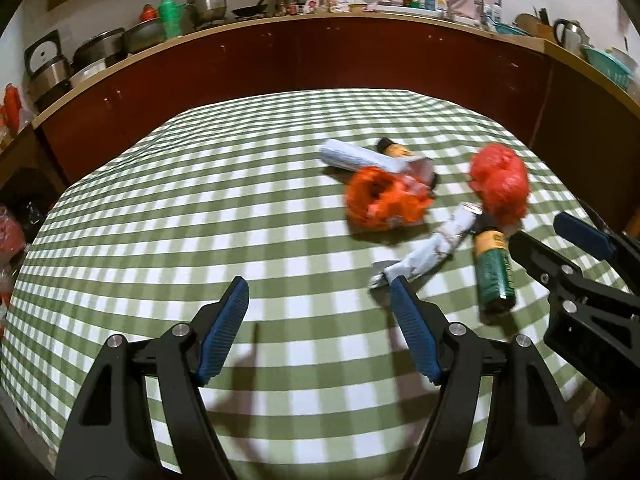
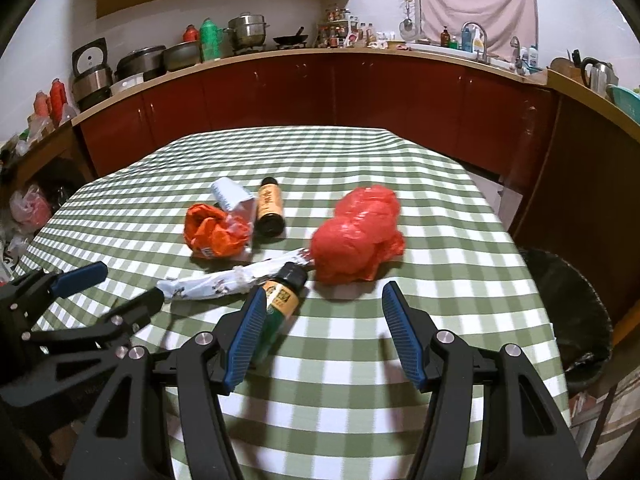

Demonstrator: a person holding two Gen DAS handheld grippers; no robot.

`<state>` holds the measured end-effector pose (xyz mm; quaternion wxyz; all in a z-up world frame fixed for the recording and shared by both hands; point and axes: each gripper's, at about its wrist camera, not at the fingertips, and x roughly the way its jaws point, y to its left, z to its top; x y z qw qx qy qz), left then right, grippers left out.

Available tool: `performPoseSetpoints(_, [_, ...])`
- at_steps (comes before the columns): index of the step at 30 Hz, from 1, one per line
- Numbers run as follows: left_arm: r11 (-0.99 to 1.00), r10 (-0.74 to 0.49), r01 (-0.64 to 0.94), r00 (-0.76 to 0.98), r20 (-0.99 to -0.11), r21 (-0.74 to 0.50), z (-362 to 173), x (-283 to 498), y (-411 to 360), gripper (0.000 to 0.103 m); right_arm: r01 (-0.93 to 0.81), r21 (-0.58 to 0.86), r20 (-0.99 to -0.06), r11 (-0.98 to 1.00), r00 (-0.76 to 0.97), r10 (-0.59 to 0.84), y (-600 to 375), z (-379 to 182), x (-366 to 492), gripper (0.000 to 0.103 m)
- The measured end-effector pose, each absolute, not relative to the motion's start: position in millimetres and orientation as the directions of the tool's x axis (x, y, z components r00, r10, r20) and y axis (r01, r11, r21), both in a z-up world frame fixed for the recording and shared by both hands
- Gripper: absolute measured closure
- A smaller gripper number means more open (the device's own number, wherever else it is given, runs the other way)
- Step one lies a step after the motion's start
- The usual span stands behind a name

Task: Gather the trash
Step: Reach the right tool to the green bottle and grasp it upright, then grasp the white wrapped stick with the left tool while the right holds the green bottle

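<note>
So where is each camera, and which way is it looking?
Left wrist view: sits on the left tool, looking forward and down over the checked table toward the kitchen counter; its own open fingers show, with the right tool at the right edge.
Right wrist view: sits on the right tool, looking the same way; its open fingers show, with the left tool at the left edge.
Both share: red bag, orange bag, green bottle.

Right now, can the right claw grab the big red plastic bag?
Probably yes. The right claw is open and empty, and the red plastic bag lies just ahead of it on the checked tablecloth with nothing on top. Only the green bottle lies close, beside its left finger.
</note>
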<state>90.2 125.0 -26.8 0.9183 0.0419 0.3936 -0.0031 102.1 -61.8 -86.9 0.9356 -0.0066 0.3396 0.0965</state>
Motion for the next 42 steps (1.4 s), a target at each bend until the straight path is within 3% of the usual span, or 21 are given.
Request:
performPoseSetpoints(11, [0.997, 0.033, 0.026, 0.697, -0.716, 0.072, -22, 95, 149, 0.031, -0.180, 0.019, -0.681, 0.983, 0.718, 0.145, -41, -95, 111, 0.045])
performPoseSetpoints(18, [0.997, 0.007, 0.052, 0.700, -0.714, 0.061, -20, 99, 138, 0.030, -0.194, 0.031, -0.710, 0.981, 0.686, 0.158, -42, -103, 110, 0.078])
performPoseSetpoints(42, [0.988, -0.069, 0.148, 0.695, -0.715, 0.049, -25, 101, 78, 0.030, -0.137, 0.050, -0.686, 0.989, 0.715, 0.133, -95, -100, 88, 0.078])
